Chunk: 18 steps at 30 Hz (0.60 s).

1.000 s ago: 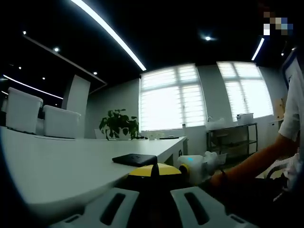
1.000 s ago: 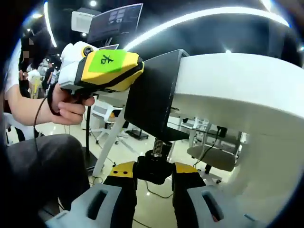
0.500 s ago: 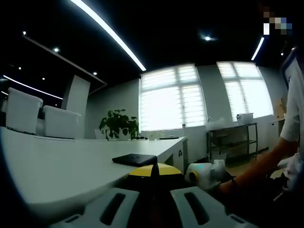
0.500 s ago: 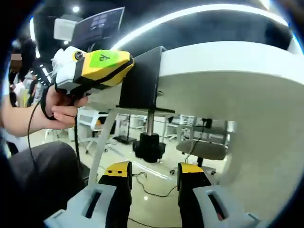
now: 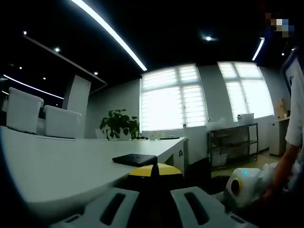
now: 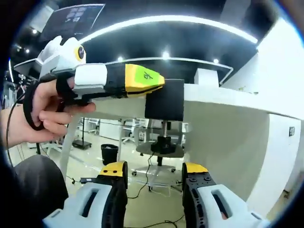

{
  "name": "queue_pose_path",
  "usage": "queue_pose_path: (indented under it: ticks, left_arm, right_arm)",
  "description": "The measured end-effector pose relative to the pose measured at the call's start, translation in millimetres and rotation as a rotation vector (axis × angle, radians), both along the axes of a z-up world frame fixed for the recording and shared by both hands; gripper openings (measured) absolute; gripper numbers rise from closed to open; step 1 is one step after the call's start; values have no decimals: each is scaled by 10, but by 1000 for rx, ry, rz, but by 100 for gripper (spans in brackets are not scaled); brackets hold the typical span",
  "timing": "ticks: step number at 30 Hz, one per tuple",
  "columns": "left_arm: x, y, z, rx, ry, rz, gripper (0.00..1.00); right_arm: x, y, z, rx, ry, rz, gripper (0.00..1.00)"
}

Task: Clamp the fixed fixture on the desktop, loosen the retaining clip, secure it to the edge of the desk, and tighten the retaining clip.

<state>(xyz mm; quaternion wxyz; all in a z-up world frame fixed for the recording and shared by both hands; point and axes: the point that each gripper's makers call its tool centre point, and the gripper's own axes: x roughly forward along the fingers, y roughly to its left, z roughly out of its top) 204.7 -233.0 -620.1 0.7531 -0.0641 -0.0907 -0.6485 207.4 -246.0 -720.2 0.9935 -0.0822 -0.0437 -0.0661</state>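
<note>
Fixture (image 6: 164, 100) sits clamped on the desk (image 6: 223, 133) edge, black plate outside, screw knob (image 6: 164, 145) hanging below; its top part is hidden. Right gripper (image 6: 154, 187) stands back at 6 o'clock, jaws wide, empty. Left gripper (image 6: 118, 81), held level in a hand (image 6: 45, 111), meets the plate at 9 o'clock; jaw gap unreadable.

One mark I can spot: a dark character on the green label (image 6: 144, 76) atop the left gripper (image 6: 142, 85) (unreadable from my end), left of centre.
</note>
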Motion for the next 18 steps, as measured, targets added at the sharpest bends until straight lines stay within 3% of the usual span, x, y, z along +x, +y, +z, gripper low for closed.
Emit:
queue_pose_path:
  ticks: [3, 7, 9, 11, 16, 18]
  left_arm:
    - [0, -1, 0, 1, 0, 0, 3]
    - [-1, 0, 0, 2, -1, 2, 3]
    - [-3, 1, 0, 2, 0, 2, 3]
    - [-4, 2, 0, 1, 1, 1, 3]
    - [-3, 3, 0, 1, 0, -1, 3]
    - [-1, 5, 5, -5, 2, -4, 3]
  right_arm:
    - [65, -76, 45, 56, -16, -30, 45]
    - [152, -109, 94, 68, -20, -45, 43]
    - [195, -101, 132, 76, -28, -41, 36]
    - [301, -96, 156, 76, -31, -44, 33]
    - [448, -69, 156, 59, -13, -35, 36]
    - [480, -77, 152, 54, -6, -40, 30]
